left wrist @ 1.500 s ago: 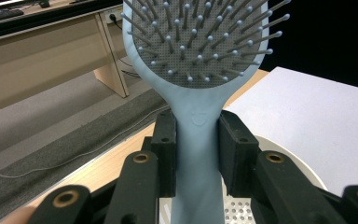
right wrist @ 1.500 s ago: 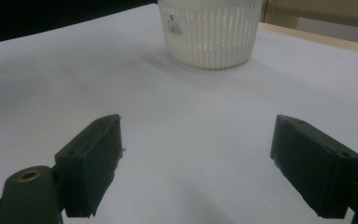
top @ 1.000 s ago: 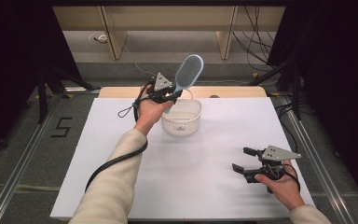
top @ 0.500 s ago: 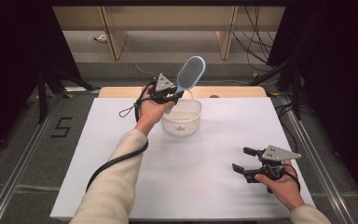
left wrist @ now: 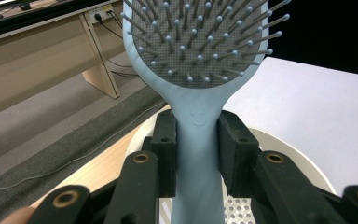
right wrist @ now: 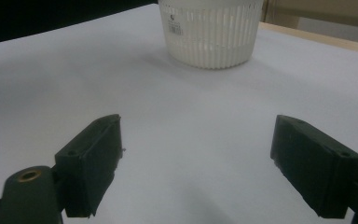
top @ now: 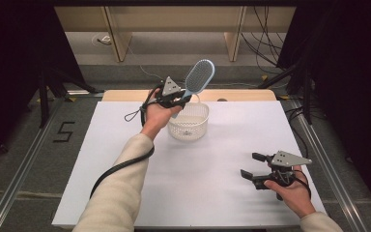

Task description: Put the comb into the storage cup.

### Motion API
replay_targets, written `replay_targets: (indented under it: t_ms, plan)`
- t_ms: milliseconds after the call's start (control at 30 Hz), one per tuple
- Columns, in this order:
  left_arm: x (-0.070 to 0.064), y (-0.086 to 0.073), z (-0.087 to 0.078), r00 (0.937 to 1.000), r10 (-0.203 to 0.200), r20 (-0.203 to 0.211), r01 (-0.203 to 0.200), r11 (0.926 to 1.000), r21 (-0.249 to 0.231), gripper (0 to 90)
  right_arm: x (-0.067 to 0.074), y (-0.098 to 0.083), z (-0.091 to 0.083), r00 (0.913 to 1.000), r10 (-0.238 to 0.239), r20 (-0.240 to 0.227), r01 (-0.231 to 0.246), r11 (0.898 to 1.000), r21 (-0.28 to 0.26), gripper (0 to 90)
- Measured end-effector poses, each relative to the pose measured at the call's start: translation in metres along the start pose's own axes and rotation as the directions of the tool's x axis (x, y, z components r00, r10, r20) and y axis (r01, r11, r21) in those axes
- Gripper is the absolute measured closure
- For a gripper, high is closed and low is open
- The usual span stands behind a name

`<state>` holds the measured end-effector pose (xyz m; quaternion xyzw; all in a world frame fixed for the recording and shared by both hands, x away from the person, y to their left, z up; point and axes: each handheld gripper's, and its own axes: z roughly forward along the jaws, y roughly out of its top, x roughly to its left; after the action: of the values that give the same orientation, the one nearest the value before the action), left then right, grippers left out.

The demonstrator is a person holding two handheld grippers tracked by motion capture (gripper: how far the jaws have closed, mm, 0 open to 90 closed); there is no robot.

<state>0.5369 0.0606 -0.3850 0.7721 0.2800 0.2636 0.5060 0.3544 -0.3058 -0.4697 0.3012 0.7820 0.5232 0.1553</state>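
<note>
A light blue hairbrush (top: 198, 77) with grey bristles is held up in the air above the white slatted basket (top: 189, 126). My left gripper (top: 179, 100) is shut on its handle, and the head tilts up and to the right. In the left gripper view both black pads (left wrist: 167, 144) press the hairbrush handle (left wrist: 198, 154), with the basket rim (left wrist: 286, 149) below. My right gripper (top: 252, 165) stands open near the table's front right, close over the white sheet, with nothing between its fingers. The right gripper view has its jaws (right wrist: 196, 163) wide apart, facing the basket (right wrist: 210, 31).
A white sheet (top: 125, 169) covers the table; a strip of bare wood (top: 241, 95) lies along the far edge. Black cables trail from both grippers. Wooden furniture legs (top: 117, 38) and floor cables stand beyond the table. Dark curtains hang at both sides.
</note>
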Motion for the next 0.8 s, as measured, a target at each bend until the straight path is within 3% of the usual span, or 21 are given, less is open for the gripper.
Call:
replay_targets:
  t_ms: [800]
  plan:
    - [0.0002, -0.0039, 0.0046, 0.9995, 0.026, 0.017, -0.027, 0.9995, 0.019, 69.8, -0.0001, -0.0002, 0.0003, 1.0000, 0.001, 0.000, -0.001, 1.000, 0.001, 17.3]
